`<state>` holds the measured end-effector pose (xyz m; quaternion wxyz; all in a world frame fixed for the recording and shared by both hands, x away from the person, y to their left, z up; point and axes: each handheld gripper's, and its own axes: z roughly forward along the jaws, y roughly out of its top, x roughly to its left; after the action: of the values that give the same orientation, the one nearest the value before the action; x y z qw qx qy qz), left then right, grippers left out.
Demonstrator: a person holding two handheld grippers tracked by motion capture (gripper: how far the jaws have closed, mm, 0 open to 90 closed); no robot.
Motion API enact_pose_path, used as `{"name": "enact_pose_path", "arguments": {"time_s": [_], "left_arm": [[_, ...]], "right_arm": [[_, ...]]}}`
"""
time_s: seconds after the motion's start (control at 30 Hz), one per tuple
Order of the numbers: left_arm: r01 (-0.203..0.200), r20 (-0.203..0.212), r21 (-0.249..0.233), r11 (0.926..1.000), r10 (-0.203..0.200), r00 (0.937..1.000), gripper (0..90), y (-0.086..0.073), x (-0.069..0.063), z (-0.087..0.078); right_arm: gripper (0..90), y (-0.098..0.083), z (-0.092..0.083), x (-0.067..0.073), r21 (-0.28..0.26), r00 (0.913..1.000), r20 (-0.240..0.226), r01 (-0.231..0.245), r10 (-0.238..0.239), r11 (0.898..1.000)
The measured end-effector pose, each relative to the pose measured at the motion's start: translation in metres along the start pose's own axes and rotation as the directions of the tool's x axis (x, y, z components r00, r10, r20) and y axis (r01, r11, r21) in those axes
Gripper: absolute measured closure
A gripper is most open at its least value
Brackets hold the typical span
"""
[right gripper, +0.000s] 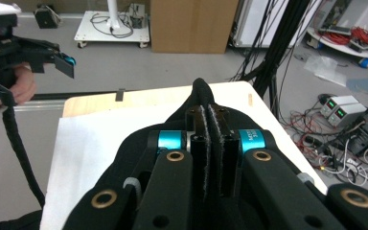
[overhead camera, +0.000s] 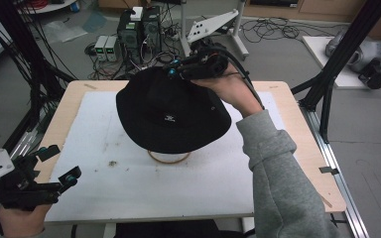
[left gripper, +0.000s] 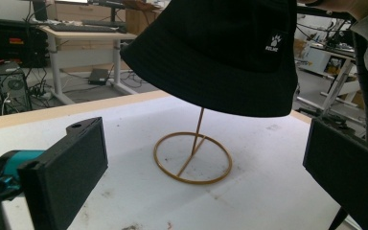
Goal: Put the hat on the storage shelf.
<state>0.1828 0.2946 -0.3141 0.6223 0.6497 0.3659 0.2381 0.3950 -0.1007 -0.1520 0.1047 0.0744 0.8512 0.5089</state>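
A black bucket hat (overhead camera: 171, 116) with a small white logo hangs over a gold wire hat stand (overhead camera: 168, 157) in the middle of the white mat. My right gripper (overhead camera: 171, 72) is shut on the hat's far brim, and a fold of black fabric (right gripper: 200, 93) sticks up between its closed jaws (right gripper: 211, 139). The stand's stem (left gripper: 199, 125) runs up inside the hat (left gripper: 220, 52), and its top is hidden. My left gripper (overhead camera: 61, 162) sits open at the mat's near left corner, apart from the hat, its jaws (left gripper: 206, 158) framing the stand's ring (left gripper: 193, 157).
The white mat (overhead camera: 129, 188) covers most of a wooden table (overhead camera: 302, 148). Black frame posts (overhead camera: 347, 44) stand at both sides. Cables and power supplies (overhead camera: 129, 39) lie on the floor beyond the far edge. My left gripper (right gripper: 52, 55) also appears across the table.
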Motion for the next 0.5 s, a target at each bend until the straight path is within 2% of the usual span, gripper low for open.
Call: {"name": "enact_pose_path", "arguments": {"time_s": [0.23, 0.5], "left_arm": [[-0.001, 0.003, 0.002, 1.0, 0.001, 1.0, 1.7, 0.0, -0.001, 0.001], [0.0, 0.003, 0.006, 1.0, 0.0, 1.0, 1.7, -0.001, 0.0, 0.002]], "right_arm": [[88.0, -0.006, 0.007, -0.001, 0.021, 0.9999, 0.013, -0.002, 0.002, 1.0], [87.9, -0.019, 0.014, -0.003, 0.038, 0.9992, 0.022, -0.035, 0.035, 0.999]]}}
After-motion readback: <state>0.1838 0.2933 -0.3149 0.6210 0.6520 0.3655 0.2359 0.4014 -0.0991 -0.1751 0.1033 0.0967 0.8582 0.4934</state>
